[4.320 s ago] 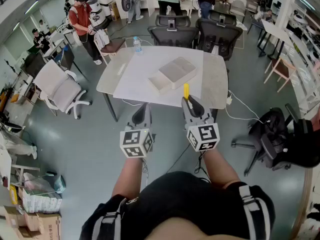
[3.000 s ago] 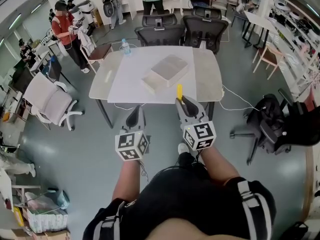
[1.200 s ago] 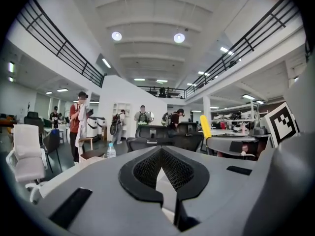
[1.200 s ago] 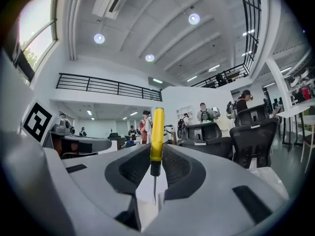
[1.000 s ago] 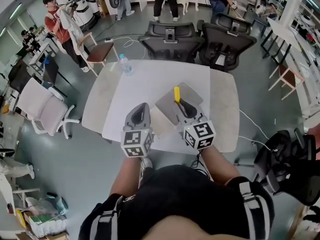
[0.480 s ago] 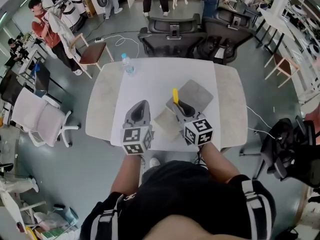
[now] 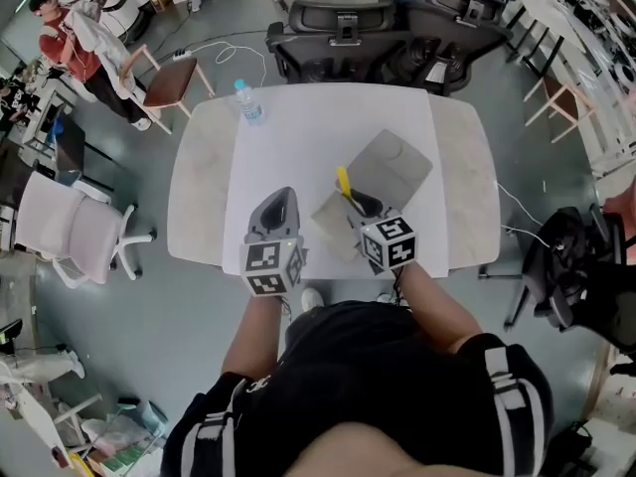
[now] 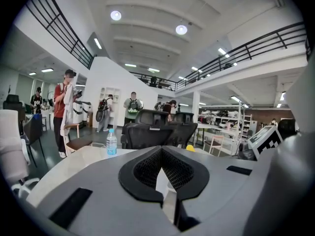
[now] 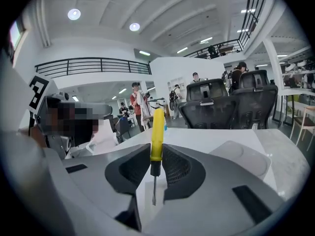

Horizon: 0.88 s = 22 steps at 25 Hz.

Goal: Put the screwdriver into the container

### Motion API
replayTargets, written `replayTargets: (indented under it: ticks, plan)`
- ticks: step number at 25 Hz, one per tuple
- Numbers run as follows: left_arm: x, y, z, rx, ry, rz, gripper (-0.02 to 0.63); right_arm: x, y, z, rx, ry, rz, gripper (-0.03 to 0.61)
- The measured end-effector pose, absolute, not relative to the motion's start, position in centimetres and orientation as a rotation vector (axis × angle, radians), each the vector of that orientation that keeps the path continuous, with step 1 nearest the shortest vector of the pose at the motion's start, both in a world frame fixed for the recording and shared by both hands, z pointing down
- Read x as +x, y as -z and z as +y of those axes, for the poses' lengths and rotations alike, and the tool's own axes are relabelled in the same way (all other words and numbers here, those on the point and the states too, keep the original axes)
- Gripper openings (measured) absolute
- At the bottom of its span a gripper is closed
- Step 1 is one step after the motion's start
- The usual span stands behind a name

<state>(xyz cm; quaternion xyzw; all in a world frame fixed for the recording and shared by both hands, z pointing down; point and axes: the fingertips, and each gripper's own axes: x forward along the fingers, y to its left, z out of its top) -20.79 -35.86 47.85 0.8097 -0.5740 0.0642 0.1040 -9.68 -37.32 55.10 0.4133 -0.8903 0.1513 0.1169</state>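
A yellow-handled screwdriver [image 9: 157,131] stands upright between the jaws of my right gripper [image 9: 153,154], which is shut on it; its metal tip points back toward the camera. In the head view the screwdriver [image 7: 343,180] and right gripper [image 7: 352,200] hover over the near left part of the grey container [image 7: 390,164], which lies on the white table [image 7: 288,137]. The container [image 9: 242,157] shows to the right of the jaws in the right gripper view. My left gripper [image 7: 278,200] is shut and empty, left of the container; its pads [image 8: 147,168] meet with nothing between them.
A water bottle [image 7: 248,102] stands at the table's far left. Two black office chairs [image 7: 343,38] sit behind the table, a white chair [image 7: 70,241] to its left. A person [image 7: 70,48] stands at the far left, and a black chair [image 7: 576,276] is on the right.
The person has walked up to the table. Both grippers now reach over its near edge, and the right one has carried the screwdriver over the container.
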Motion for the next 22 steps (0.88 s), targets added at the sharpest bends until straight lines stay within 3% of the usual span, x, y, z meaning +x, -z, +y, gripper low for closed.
replayTargets:
  ticks: [12,22]
  plan:
    - [-21.5,-50.4,-36.6,2.368,-0.227,-1.610,0.012,-11.8,-64.6,-36.2,1.021,-0.421,-2.319,0.066]
    - [-23.4,-51.8,-37.2,2.338,-0.237,-1.617,0.012,-12.0,-71.7,-35.6,0.931,-0.595,-2.103,0.066]
